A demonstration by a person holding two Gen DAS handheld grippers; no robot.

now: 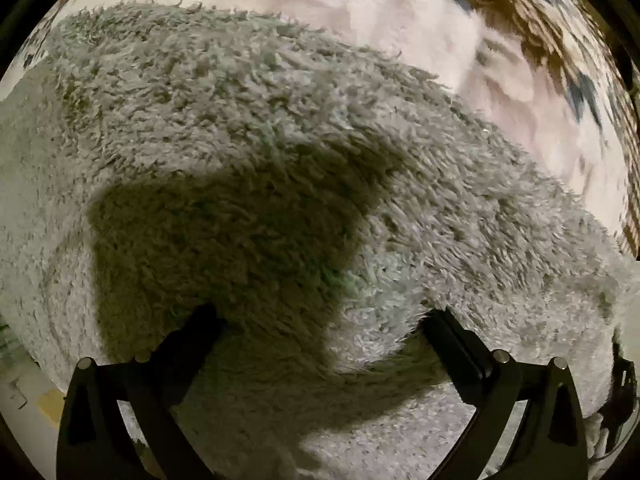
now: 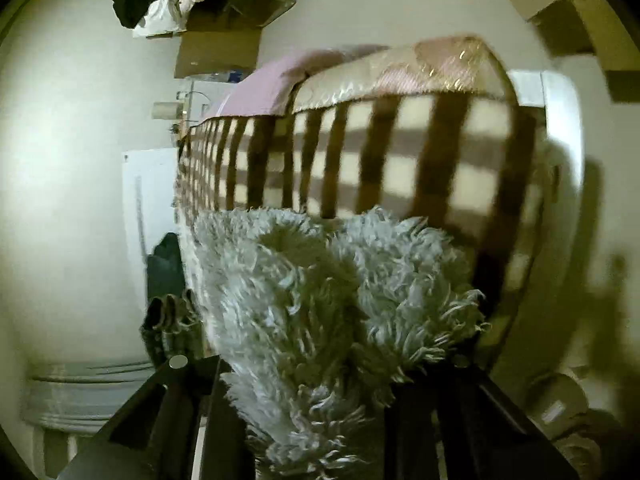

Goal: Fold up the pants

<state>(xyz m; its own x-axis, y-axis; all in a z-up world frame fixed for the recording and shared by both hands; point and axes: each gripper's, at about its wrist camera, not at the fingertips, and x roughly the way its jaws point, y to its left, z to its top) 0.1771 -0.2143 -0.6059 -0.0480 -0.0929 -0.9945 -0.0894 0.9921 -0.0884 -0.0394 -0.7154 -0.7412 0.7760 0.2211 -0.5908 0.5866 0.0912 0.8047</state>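
One fuzzy grey pants (image 1: 280,140): left tool (image 1: 320,320) spread wide over it, right tool (image 2: 312,380) clamps it.

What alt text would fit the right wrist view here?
The right gripper is shut on a bunched fold of shaggy grey pants, seen close up. Behind them runs a bed with a brown-and-cream checked cover and a pink blanket on top, against a pale wall.

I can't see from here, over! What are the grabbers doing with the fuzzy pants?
Left gripper open, pressed into fuzzy grey pants. Right gripper shut on a bunch of pants. Checked blanket behind; nothing blocking.
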